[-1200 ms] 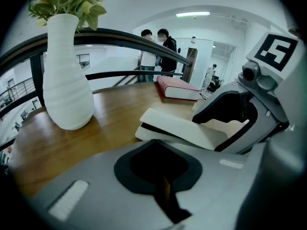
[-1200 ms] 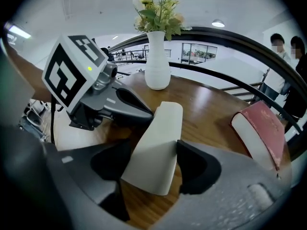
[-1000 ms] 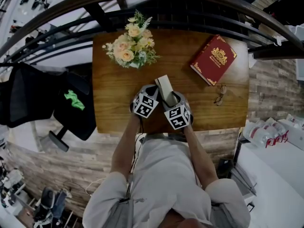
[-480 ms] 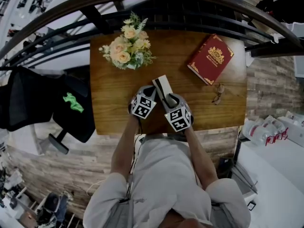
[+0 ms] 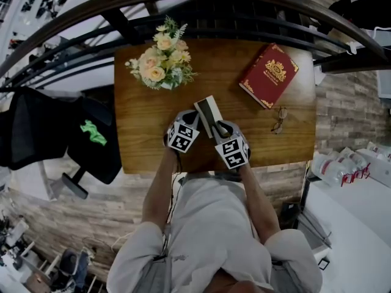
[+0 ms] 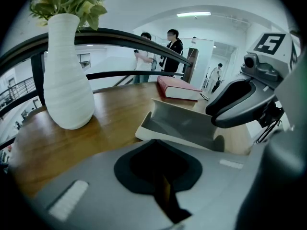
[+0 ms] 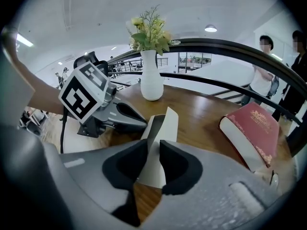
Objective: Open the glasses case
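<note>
The pale glasses case lies on the wooden table with its lid raised. In the right gripper view, the upright lid runs between the dark pads of my right gripper. Those jaws are closing, and both pads touch the lid. My left gripper sits at the case's left side with its jaws shut to a thin slit. In the left gripper view, the open tray lies just beyond them. The case's near edge is hidden.
A white vase of flowers stands at the table's back left. A red book lies at the back right, with glasses in front of it. A dark railing curves behind the table. A black chair stands to the left.
Both grippers stay at the case. The right gripper has shifted slightly toward the lid. The case and the other objects lie as before.
</note>
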### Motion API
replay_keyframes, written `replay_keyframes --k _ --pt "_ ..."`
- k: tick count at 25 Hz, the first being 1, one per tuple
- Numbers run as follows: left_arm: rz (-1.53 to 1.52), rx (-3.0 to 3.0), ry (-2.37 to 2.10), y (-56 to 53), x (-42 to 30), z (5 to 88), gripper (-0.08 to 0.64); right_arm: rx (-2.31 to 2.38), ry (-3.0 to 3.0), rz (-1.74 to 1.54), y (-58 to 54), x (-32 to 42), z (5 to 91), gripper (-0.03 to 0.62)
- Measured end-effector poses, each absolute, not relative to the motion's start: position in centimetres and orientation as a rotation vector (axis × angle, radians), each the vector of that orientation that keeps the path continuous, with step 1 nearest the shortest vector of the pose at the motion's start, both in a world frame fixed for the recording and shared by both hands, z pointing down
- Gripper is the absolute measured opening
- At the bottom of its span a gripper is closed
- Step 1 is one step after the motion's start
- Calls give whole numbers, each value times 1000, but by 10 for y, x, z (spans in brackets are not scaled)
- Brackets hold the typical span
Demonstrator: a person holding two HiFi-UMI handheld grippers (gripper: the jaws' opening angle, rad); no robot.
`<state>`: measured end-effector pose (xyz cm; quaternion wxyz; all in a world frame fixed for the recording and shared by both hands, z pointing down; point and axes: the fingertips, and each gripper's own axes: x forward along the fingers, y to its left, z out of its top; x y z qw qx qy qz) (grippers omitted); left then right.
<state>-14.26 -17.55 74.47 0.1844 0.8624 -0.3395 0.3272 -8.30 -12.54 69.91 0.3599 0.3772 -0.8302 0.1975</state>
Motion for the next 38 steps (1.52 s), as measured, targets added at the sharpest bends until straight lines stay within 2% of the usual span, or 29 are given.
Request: replay_keyframes --k 20,38 --pt "914 2410 -972 -175 -143 744 18 1094 -2106 574 -139 -50 698 26" --pt "904 2399 -979 -175 -143 744 20 1169 -2072 595 -150 -26 706 15"
